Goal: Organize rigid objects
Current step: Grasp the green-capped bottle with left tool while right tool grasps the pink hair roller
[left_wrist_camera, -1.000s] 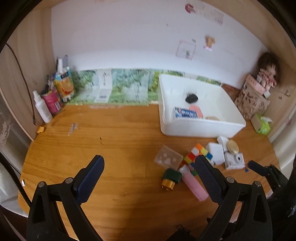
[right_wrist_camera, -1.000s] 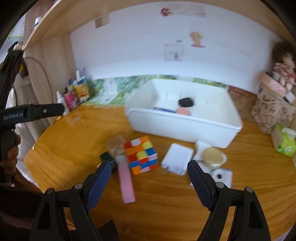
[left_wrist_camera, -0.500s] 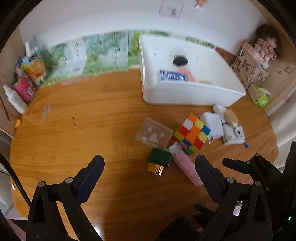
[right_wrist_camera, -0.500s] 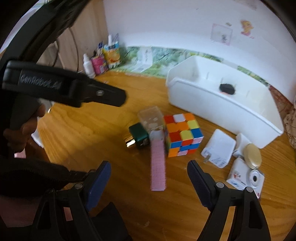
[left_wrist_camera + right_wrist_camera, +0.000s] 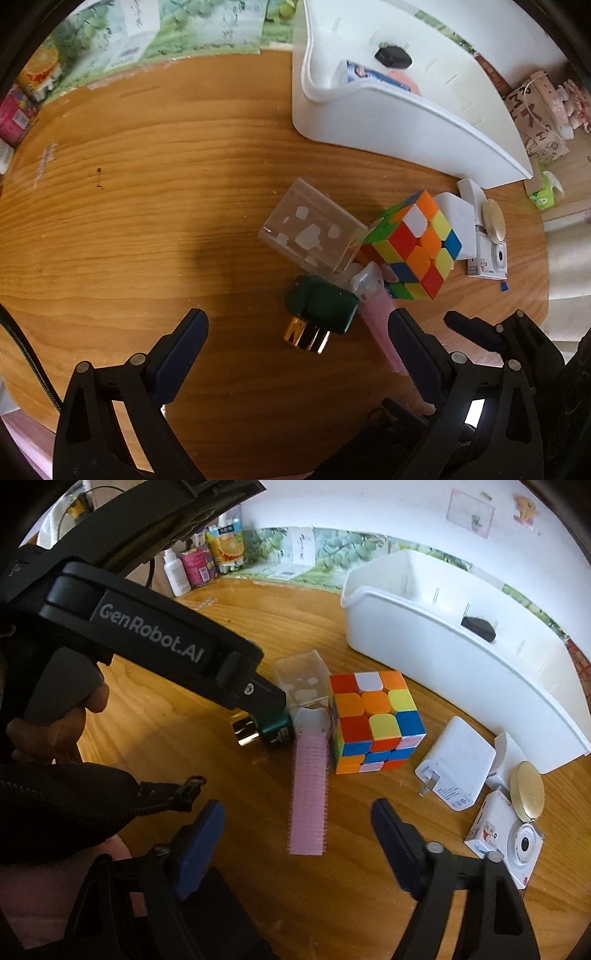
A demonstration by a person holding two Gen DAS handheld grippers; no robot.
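Pink comb [image 5: 308, 794], between closing right hand-held gripper [image 5: 297, 830]

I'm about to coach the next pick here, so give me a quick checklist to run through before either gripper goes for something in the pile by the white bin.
1. Left gripper empty: ok, jaws apart over the green bottle with the gold cap, not touching it.
2. Right gripper empty: ok, jaws closing, only the end of the pink brush between them, not pinched.
3. Targets separated: not ok, the bottle, brush, clear box and puzzle cube crowd together.
4. Grippers clear of each other: not ok, both work the same cluster.
5. White bin has room: ok, few items inside.
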